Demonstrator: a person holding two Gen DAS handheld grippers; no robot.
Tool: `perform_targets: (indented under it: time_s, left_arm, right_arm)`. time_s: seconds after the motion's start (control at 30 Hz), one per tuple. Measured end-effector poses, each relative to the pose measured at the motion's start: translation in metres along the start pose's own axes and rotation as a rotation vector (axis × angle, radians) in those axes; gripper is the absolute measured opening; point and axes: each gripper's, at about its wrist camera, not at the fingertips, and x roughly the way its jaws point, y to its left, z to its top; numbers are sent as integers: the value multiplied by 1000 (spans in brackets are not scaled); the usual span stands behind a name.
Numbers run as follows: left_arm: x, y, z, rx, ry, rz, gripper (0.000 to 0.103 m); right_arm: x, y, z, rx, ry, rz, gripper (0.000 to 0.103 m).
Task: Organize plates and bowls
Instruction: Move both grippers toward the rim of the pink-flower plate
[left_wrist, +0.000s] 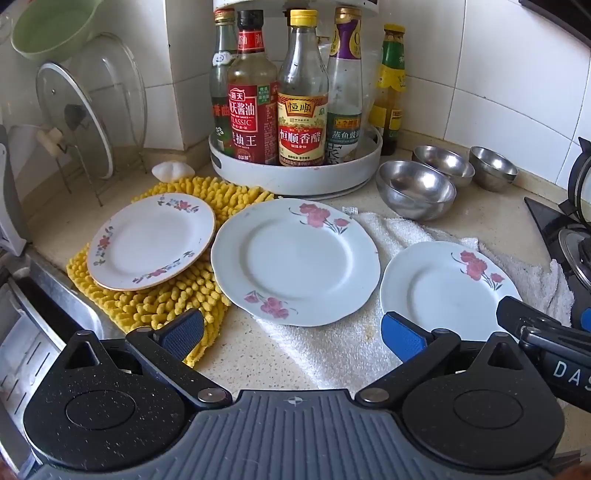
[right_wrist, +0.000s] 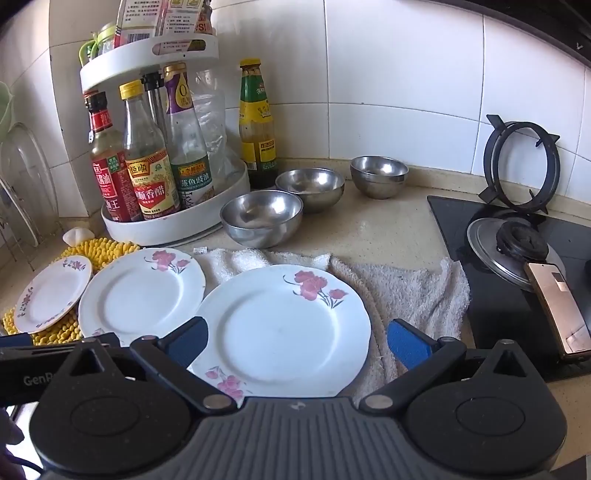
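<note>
Three white flowered plates lie on the counter: a small one on a yellow mat, a large one in the middle, and one on a white towel at the right. Three steel bowls stand behind, by the wall. My left gripper is open and empty, above the counter in front of the middle plate. My right gripper is open and empty, its fingers spread over the near part of the right plate.
A white turntable rack with sauce bottles stands at the back. A lid rack and a sink are at the left. A gas stove with a phone on it is at the right.
</note>
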Motion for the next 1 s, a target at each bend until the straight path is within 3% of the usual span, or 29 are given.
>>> perform_targets:
  time_s: [1.0]
  left_arm:
    - [6,-2,3,-13,6,-24,102]
  right_arm:
    - [7,-3,6,-14,6,5,103]
